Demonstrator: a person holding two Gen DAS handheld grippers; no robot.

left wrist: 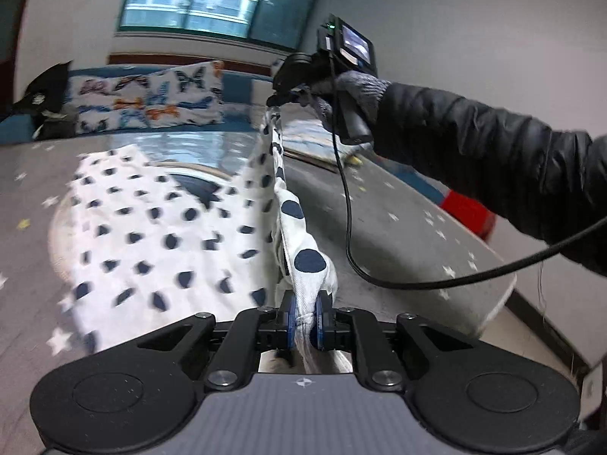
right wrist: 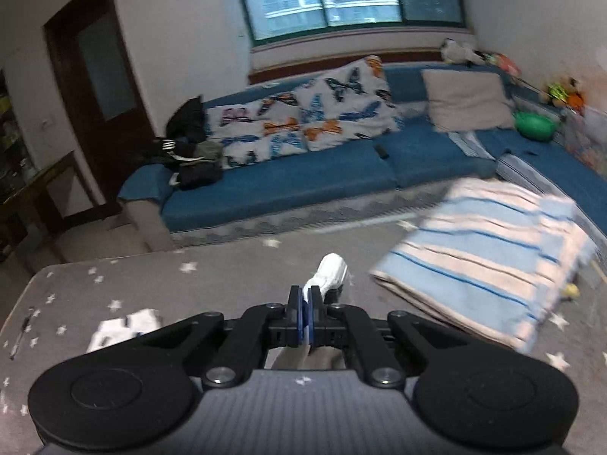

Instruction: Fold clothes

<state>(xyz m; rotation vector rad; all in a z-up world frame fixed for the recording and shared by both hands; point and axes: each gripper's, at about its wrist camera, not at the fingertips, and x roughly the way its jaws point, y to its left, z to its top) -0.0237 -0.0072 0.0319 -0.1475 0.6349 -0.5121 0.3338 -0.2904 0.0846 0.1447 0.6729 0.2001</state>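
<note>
The right gripper [right wrist: 306, 305] pinches a bunched white cloth [right wrist: 331, 271] above the star-patterned grey tabletop [right wrist: 227, 265], a folded striped blanket [right wrist: 489, 250] to its right, a blue sofa [right wrist: 303, 178] behind.

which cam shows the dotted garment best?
Left wrist. It shows the dotted garment spread on the table and its edge stretched between both tools. Right wrist shows only a white tip past the right tool.

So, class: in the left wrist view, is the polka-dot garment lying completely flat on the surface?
No: the polka-dot garment has one edge lifted, stretched between both tongs.
</note>
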